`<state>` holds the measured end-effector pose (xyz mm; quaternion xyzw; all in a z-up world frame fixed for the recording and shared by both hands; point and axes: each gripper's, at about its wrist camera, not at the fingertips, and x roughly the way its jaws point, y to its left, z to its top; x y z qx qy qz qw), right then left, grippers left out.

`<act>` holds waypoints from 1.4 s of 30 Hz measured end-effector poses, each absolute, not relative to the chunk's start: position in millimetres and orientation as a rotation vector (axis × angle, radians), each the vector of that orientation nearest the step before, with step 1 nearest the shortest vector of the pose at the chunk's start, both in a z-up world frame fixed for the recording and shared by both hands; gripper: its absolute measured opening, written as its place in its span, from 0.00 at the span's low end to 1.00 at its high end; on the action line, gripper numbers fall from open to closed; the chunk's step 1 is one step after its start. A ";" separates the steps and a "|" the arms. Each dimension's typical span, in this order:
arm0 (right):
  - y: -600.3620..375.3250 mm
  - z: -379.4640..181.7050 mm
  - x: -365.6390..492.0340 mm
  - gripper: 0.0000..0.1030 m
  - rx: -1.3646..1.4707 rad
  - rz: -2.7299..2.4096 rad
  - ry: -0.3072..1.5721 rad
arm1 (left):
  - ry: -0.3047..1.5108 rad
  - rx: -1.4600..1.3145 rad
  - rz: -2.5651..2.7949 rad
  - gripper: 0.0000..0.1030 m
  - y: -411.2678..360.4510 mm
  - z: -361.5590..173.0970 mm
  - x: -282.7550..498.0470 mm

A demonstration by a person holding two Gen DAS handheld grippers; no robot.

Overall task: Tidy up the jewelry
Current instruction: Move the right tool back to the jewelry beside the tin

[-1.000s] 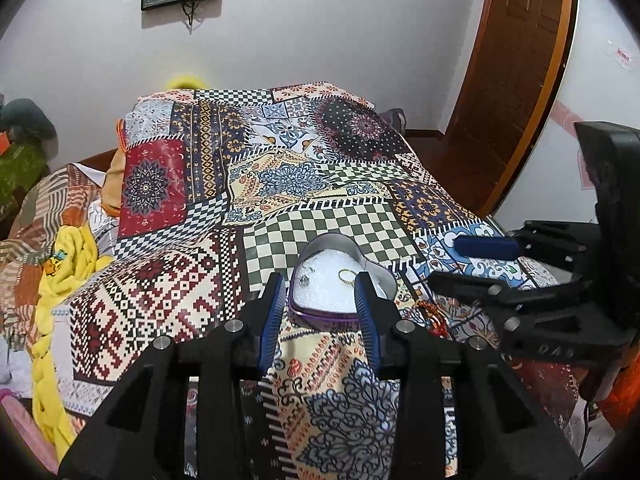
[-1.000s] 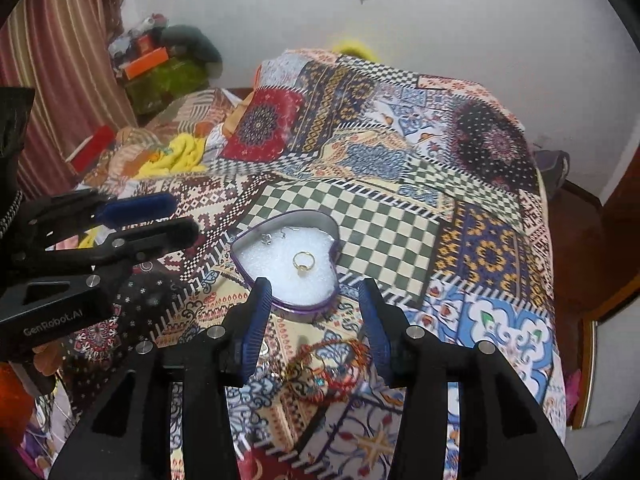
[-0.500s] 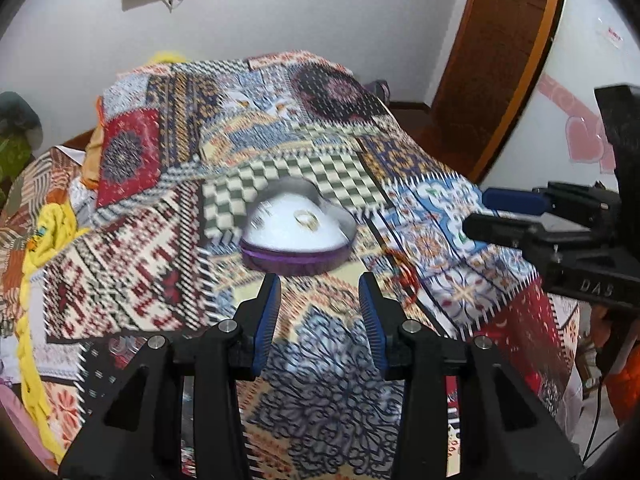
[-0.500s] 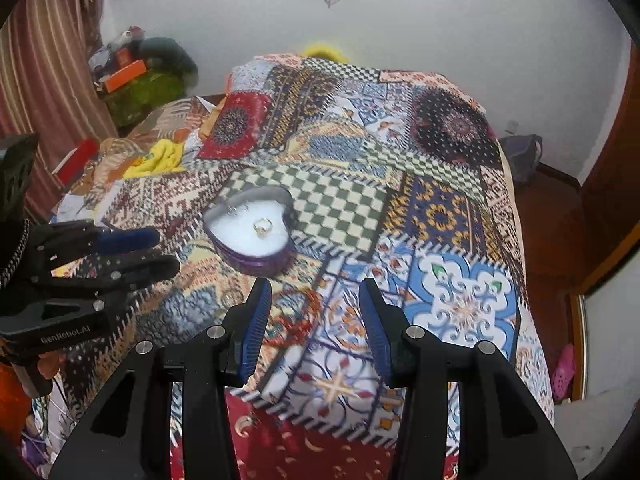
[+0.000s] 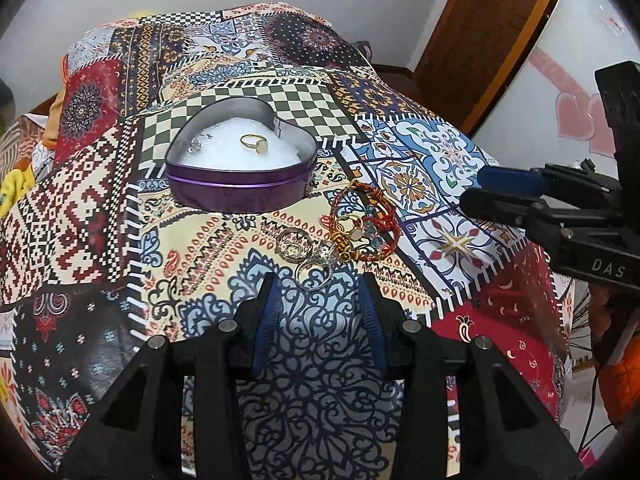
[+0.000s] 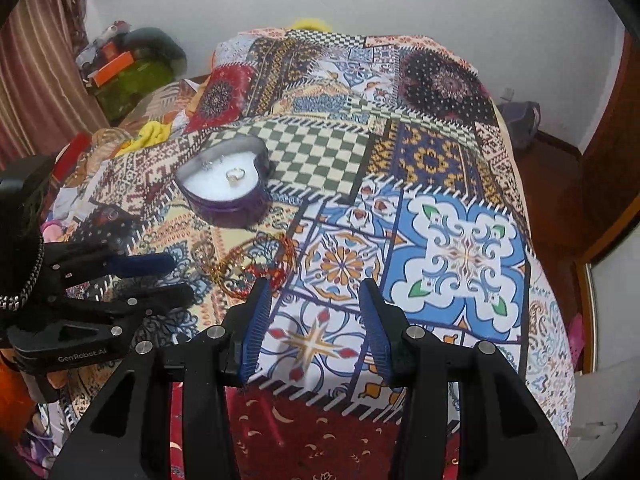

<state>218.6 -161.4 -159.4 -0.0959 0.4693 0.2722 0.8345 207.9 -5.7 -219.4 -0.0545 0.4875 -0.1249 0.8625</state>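
A purple heart-shaped tin [image 5: 240, 190] [image 6: 234, 210] with white padding sits on the patchwork bedspread. In it lie a gold ring [image 5: 254, 143] [image 6: 235, 174] and small silver pieces [image 5: 197, 146]. Nearer the bed's edge is a jewelry pile: a red beaded bracelet [image 5: 370, 226] [image 6: 260, 264] and silver rings [image 5: 296, 246]. My left gripper [image 5: 319, 292] is open and empty, its tips just short of the silver rings. My right gripper [image 6: 316, 292] is open and empty over a blue tile patch, right of the pile. Each gripper shows side-on in the other's view [image 5: 500, 194] [image 6: 160, 276].
The bedspread [image 5: 100, 200] drops off at the near edge in both views. Yellow cloth [image 6: 154, 132] and piled clutter [image 6: 132, 76] lie left of the bed. A brown wooden door [image 5: 480, 32] stands at the right, and a dark bag [image 6: 520, 120] sits on the floor.
Both grippers have drawn back from the tin toward the near bed edge and dipped lower. The left one now faces the ring pile; the right one has shifted right, off the bracelet.
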 end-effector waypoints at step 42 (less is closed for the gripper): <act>-76.3 -173.8 210.7 0.40 -0.369 0.715 1.022 | 0.846 -0.171 -0.154 0.18 62.2 -182.9 164.0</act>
